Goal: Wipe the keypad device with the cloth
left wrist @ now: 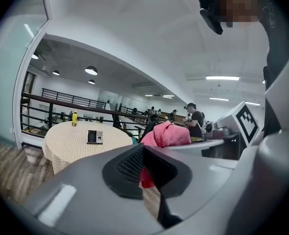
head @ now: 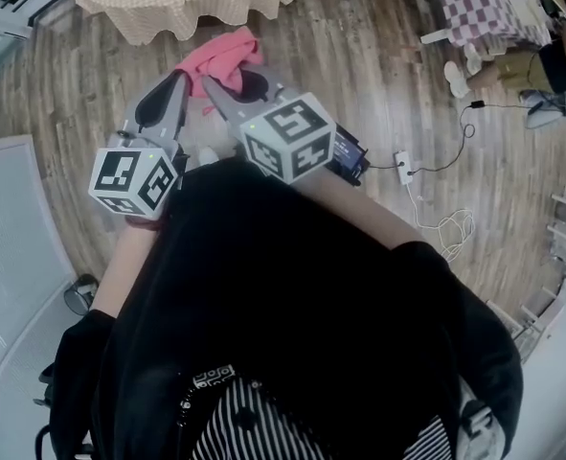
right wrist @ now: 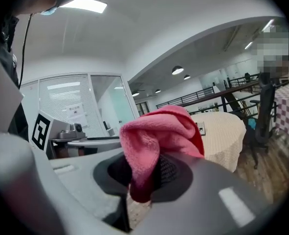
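My right gripper (head: 220,80) is shut on a pink cloth (head: 227,54), which bunches up over its tips (right wrist: 156,153); the cloth (right wrist: 154,131) fills the middle of the right gripper view. My left gripper (head: 181,77) is held just left of it, jaws together with nothing in them (left wrist: 144,148), and the pink cloth (left wrist: 166,133) shows beyond it. The keypad device (left wrist: 94,136) lies flat on a round table with a cream cloth (left wrist: 66,143), some way ahead of both grippers. It also peeks out right of the cloth (right wrist: 201,128).
A wooden floor lies below with a power strip and white cables (head: 404,166) at the right. A table with a checked cloth (head: 484,3) stands at the far right. A yellow bottle (left wrist: 74,117) is on the cream table. A person (left wrist: 195,119) stands in the background.
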Demonstrator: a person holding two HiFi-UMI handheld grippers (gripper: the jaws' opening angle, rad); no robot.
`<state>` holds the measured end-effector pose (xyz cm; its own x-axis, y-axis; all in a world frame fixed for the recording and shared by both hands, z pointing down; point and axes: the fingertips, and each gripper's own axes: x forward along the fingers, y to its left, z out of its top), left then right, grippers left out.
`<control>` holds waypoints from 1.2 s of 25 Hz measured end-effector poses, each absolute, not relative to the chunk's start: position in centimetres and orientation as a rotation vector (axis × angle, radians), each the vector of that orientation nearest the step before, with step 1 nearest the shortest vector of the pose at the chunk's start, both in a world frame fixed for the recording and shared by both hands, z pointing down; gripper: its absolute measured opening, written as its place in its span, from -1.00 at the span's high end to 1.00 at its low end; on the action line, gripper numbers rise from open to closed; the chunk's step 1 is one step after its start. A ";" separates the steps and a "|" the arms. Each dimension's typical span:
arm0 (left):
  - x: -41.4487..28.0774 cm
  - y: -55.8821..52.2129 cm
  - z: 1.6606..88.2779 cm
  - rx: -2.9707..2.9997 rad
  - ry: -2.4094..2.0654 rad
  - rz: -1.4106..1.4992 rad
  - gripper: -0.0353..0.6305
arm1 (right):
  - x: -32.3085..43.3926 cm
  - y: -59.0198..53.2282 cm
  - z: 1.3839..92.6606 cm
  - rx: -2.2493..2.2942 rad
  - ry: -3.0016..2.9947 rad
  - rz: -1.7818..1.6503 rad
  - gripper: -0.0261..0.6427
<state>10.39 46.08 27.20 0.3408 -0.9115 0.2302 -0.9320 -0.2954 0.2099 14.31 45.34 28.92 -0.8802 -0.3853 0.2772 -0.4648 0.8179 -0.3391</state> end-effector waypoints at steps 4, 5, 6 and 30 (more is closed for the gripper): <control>11.3 45.5 27.3 2.318 -1.645 0.120 0.91 | 15.3 44.5 29.3 0.678 -2.800 0.631 0.71; 11.6 45.4 27.4 2.320 -1.646 0.123 0.91 | 15.5 44.4 29.3 0.679 -2.803 0.633 0.71; 11.9 45.2 27.4 2.321 -1.646 0.126 0.91 | 15.8 44.3 29.2 0.677 -2.809 0.631 0.71; 10.0 41.0 28.3 2.275 -1.694 0.097 0.91 | 14.0 39.5 30.4 0.607 -2.815 0.658 0.71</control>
<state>10.03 40.99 28.30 0.3011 -0.9249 0.2320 -0.9454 -0.2577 0.1997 13.97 39.55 30.42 -0.8986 -0.3469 0.2688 -0.4301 0.8179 -0.3823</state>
